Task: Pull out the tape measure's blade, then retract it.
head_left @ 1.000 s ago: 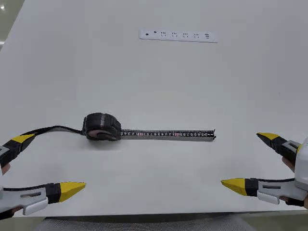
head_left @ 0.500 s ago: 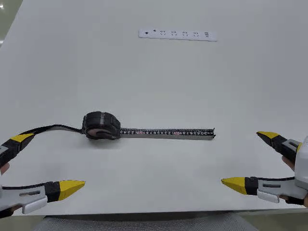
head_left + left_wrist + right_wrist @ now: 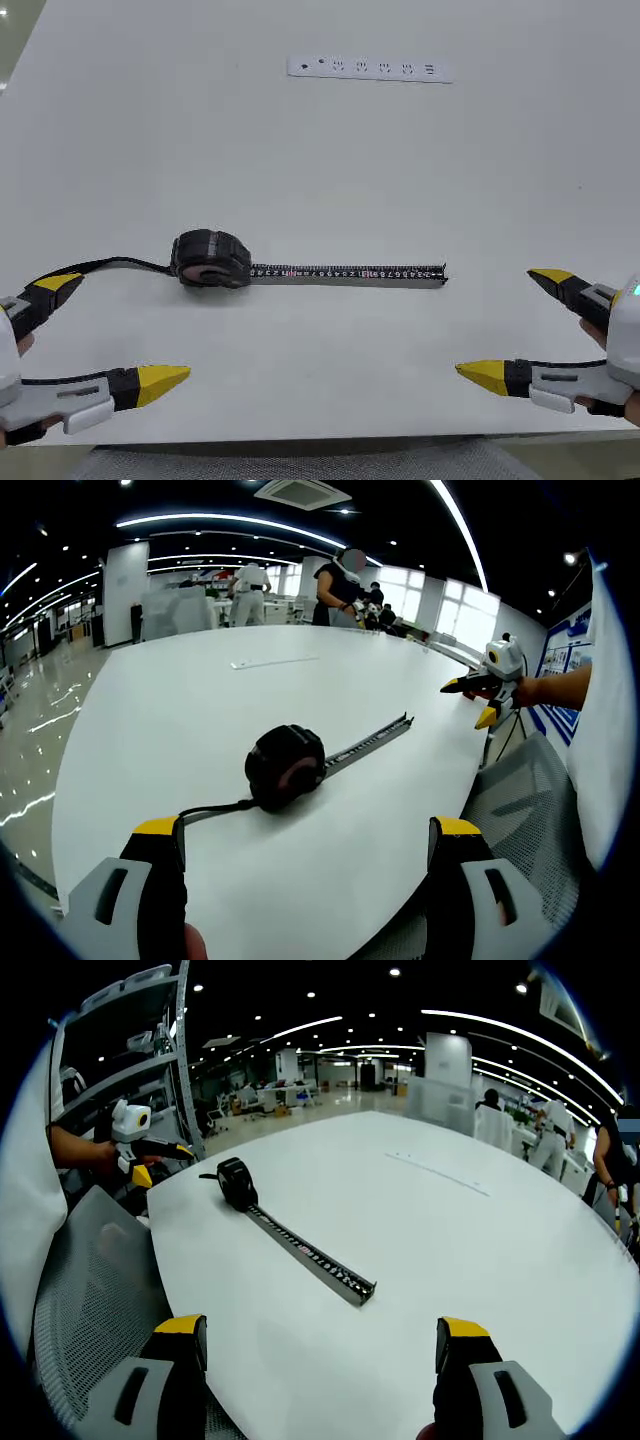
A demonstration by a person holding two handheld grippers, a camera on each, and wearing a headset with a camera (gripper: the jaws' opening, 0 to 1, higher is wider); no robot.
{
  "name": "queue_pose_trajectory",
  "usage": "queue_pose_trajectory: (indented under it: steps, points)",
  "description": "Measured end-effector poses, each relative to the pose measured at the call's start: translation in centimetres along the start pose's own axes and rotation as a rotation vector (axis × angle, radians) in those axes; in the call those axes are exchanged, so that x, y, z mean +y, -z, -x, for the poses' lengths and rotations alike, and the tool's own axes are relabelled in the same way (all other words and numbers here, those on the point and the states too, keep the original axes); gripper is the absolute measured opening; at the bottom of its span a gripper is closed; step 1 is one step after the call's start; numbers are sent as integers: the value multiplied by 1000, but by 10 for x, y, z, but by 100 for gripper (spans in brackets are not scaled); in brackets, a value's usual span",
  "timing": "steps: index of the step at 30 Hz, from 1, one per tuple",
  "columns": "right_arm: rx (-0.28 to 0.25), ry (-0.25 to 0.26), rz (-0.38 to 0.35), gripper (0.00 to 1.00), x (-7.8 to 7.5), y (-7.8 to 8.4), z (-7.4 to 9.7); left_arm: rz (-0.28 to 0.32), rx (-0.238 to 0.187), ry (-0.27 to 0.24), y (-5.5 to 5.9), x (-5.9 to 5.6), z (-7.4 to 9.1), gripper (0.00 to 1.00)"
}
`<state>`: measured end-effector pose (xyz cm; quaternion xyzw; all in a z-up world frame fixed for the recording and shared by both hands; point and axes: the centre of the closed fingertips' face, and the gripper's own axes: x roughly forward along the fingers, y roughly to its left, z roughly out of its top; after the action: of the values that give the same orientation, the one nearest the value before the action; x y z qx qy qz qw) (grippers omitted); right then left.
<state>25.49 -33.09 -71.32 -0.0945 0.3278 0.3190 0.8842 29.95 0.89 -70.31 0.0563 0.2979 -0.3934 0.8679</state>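
Note:
A black tape measure [image 3: 210, 260] [image 3: 287, 766] [image 3: 236, 1181] lies on the white table [image 3: 320, 180], its blade [image 3: 348, 273] [image 3: 368, 742] [image 3: 310, 1257] drawn out to the right and lying flat. A black wrist strap [image 3: 115, 266] trails from the case toward the left. My left gripper [image 3: 112, 336] [image 3: 305, 838] is open near the front left edge, apart from the case. At the front right, my right gripper [image 3: 508, 326] [image 3: 320, 1335] is open too, beyond the blade's hooked tip [image 3: 443, 273]. Nothing is between either pair of jaws.
A white power strip [image 3: 369, 69] lies flat at the far side of the table. A grey mesh chair [image 3: 90, 1290] sits at the near table edge. People stand at desks far behind.
The tape measure and its blade have stayed put. Both grippers have shifted only slightly and remain open; the head view has drifted a little.

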Motion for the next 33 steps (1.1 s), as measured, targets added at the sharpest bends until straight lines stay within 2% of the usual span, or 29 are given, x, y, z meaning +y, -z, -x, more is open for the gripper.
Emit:
queue_pose_trajectory:
  steps: [7,8,13,17,20,23,26,33]
  points:
    - [-2,-13,-5,94,-3,-1,-6,60,-1,-36,-4,-2,-16,99]
    - [-3,-12,-5,93,-4,-2,-7,73,-6,-28,-6,-4,-19,99]
    - [-4,-17,8,93,-5,-3,-11,89,3,-42,-7,-6,-32,99]
    - [-7,-12,2,93,-10,-3,-12,91,-2,-65,-8,-7,-40,98]
    - [-5,-12,4,93,-11,-3,-13,133,-21,-83,-12,-5,-47,98]
    - [-4,-12,5,93,-13,-2,-13,126,-14,-89,-10,-7,-53,97]
    - [-5,-11,4,92,-14,-1,-14,156,-25,-102,-12,-5,-57,97]
    - [-2,-14,-3,92,-13,1,-16,161,-26,-107,-14,-9,-71,95]
